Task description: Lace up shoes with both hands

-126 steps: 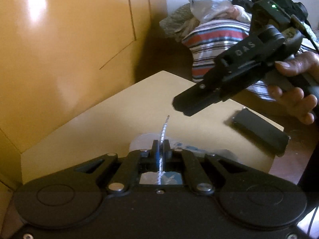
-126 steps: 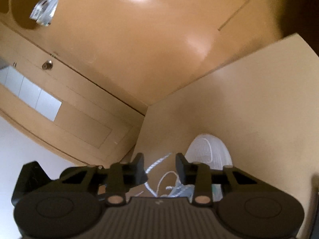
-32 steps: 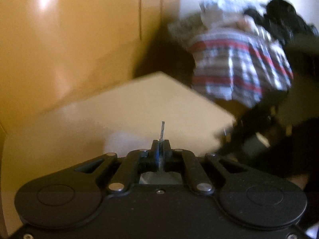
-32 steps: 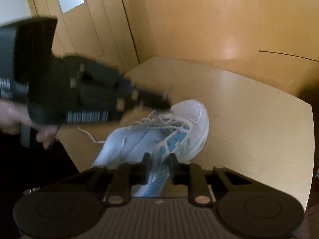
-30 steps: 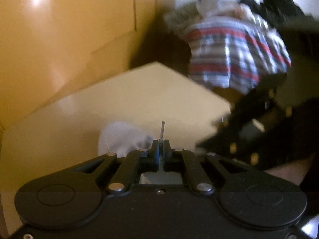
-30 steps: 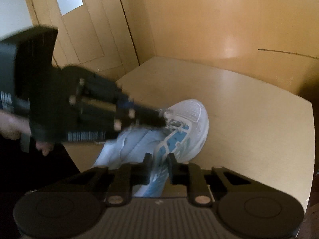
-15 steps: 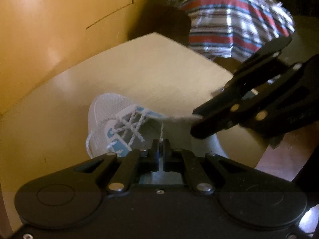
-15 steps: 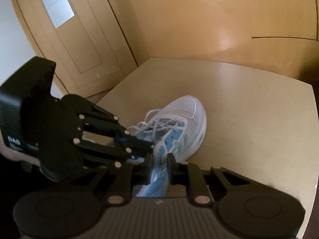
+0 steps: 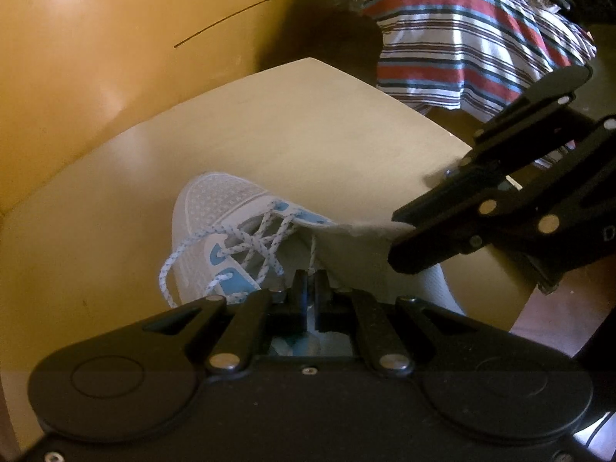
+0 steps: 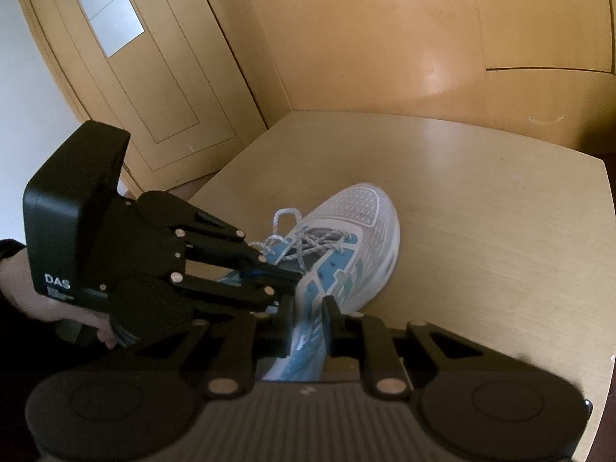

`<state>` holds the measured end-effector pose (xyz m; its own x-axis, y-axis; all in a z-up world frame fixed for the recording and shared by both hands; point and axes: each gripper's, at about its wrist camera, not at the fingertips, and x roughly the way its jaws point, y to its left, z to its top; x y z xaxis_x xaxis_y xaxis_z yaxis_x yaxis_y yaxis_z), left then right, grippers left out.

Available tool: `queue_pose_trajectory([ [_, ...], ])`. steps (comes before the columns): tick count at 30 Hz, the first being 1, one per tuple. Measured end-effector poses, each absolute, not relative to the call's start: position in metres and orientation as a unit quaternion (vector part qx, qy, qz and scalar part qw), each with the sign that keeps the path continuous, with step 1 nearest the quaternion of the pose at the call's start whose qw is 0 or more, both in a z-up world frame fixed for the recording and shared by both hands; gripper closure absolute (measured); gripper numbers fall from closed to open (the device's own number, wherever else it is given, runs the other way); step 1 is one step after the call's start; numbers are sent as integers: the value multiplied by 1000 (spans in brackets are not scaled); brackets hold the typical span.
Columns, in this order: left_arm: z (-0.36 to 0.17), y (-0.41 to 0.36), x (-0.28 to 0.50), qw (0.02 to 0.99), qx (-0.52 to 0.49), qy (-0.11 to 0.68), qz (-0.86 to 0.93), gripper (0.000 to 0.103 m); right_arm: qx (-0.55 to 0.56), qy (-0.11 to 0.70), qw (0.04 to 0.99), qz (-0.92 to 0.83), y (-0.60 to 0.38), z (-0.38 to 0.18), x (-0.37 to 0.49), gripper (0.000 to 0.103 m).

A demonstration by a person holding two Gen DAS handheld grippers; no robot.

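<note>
A white and blue sneaker [image 9: 215, 208] lies on the tan table [image 9: 300, 123], toe pointing away from me; it also shows in the right wrist view [image 10: 358, 227]. Its speckled white lace [image 9: 246, 238] is crossed loosely over the eyelets, with a loop hanging off the left side. My left gripper [image 9: 309, 281] is shut on the lace end [image 9: 312, 250] just above the shoe's tongue; in the right wrist view it [image 10: 292, 275] reaches in from the left. My right gripper [image 10: 308, 308] is open over the shoe's blue side; in the left wrist view it [image 9: 400, 238] sits at the shoe's collar.
A striped cloth [image 9: 462, 50] over a heap lies beyond the table's far right corner. Wooden wall panels [image 10: 385, 38] and a door [image 10: 127, 69] stand behind the table. The table edge [image 10: 604, 269] runs close on the right.
Both grippers came down from above the table to the shoe. The left one kept hold of the lace end. The right one moved in beside the collar.
</note>
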<state>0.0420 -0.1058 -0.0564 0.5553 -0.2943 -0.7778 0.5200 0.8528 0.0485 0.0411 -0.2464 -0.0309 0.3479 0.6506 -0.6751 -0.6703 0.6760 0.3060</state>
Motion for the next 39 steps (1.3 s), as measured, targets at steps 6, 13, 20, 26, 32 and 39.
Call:
queue_pose_trajectory([
  [6, -55, -106, 40, 871, 143, 406, -239, 103, -11, 406, 820, 402, -248, -31, 40, 87],
  [13, -54, -106, 40, 871, 146, 402, -243, 103, -13, 406, 820, 404, -246, -33, 42, 87],
  [20, -55, -107, 41, 872, 148, 396, -246, 103, -14, 406, 820, 404, -247, -32, 40, 86],
  [26, -54, -111, 35, 871, 161, 388, -254, 103, -13, 407, 820, 402, -250, -31, 41, 86],
  [32, -52, -109, 34, 872, 163, 385, -257, 103, -11, 409, 819, 402, -251, -31, 42, 86],
  [39, -54, -111, 33, 870, 168, 384, -260, 103, -13, 410, 819, 401, -251, -31, 44, 85],
])
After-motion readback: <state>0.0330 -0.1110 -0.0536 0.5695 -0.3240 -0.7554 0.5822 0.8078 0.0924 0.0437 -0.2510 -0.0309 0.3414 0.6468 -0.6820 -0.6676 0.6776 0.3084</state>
